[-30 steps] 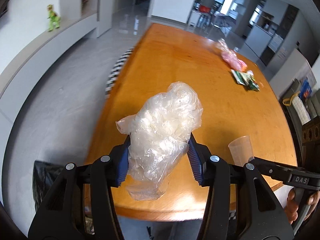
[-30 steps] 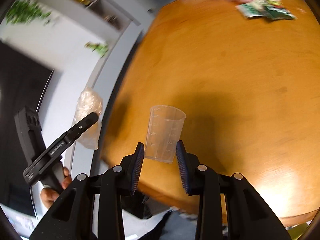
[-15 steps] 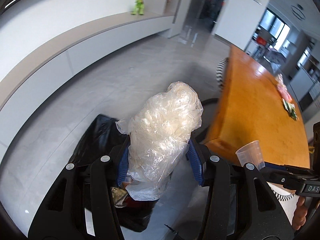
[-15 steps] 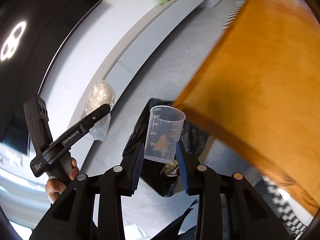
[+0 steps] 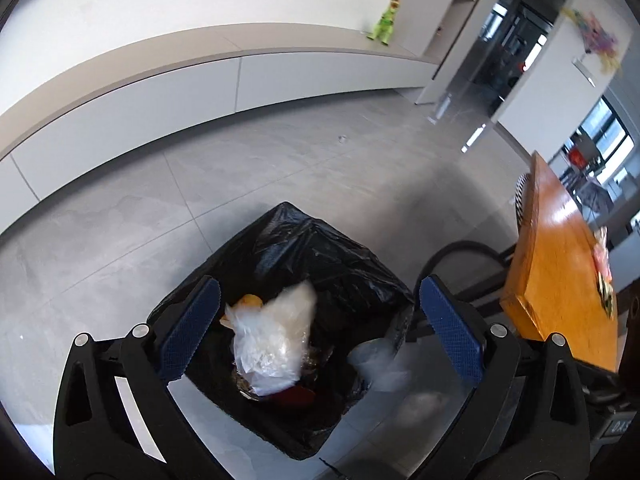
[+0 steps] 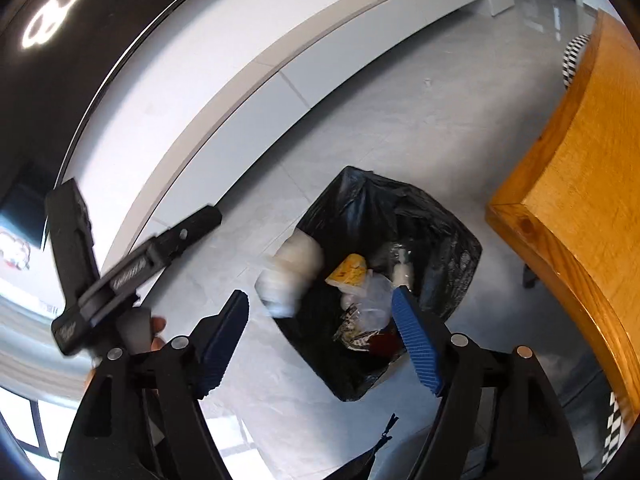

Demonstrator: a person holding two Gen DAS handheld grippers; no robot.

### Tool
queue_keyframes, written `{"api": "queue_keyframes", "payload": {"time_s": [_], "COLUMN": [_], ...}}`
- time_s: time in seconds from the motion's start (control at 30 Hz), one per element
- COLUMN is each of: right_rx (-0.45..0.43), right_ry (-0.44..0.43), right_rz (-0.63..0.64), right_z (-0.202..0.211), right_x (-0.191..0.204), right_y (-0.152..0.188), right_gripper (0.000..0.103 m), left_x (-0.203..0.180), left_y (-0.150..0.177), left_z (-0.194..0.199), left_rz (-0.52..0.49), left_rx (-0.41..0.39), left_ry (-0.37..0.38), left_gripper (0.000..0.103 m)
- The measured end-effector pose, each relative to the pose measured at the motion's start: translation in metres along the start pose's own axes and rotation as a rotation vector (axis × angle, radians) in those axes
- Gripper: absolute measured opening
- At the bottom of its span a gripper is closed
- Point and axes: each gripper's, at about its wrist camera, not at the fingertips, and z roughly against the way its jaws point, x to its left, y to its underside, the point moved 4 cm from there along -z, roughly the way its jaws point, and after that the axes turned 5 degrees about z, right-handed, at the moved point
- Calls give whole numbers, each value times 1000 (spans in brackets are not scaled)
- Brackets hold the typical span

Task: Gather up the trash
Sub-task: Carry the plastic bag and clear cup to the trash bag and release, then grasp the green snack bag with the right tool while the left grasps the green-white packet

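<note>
A bin lined with a black bag (image 5: 304,240) stands on the floor below both grippers. My left gripper (image 5: 316,316) is over it with jaws opening wide and nothing between the pads. The crumpled clear plastic wad (image 5: 272,344) is loose and dropping into the bin. A blurred clear cup (image 5: 376,364) falls at the bin's right rim. In the right wrist view my right gripper (image 6: 318,300) hangs over the bin (image 6: 360,196), jaws opening and empty. The plastic wad (image 6: 288,276) shows blurred at the bin's left rim. The left gripper's body (image 6: 136,264) sits to the left.
The wooden table (image 5: 560,264) (image 6: 580,160) ends just right of the bin, with a pink bag (image 5: 602,256) and a green wrapper (image 5: 608,300) on it. A yellow wrapper (image 6: 348,272) lies in the bin. A low white ledge (image 5: 200,92) runs along the wall.
Both grippers swung off the table to above the bin and opened. The plastic wad left the left gripper and the cup left the right one; both are falling.
</note>
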Motion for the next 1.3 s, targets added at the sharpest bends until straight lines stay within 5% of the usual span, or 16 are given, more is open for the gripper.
{"api": "queue_keyframes", "payload": {"time_s": [0.2, 0.5, 1.0, 1.3], "right_rx": [-10, -43, -172, -315], "right_ry": [16, 55, 270, 363], "right_rz": [5, -49, -308, -650], "right_z": [8, 45, 171, 266], "right_x": [-5, -50, -210, -341], "right_y": [1, 2, 36, 64], "right_gripper": [75, 75, 75, 75], "left_x": [5, -64, -281, -423], "left_y": [3, 10, 46, 81], "left_z": [1, -8, -45, -81], "left_rz": [-7, -132, -447, -616], "left_rx": [12, 40, 160, 259], "left_ry": [9, 52, 263, 383], "left_gripper": [97, 97, 97, 97]}}
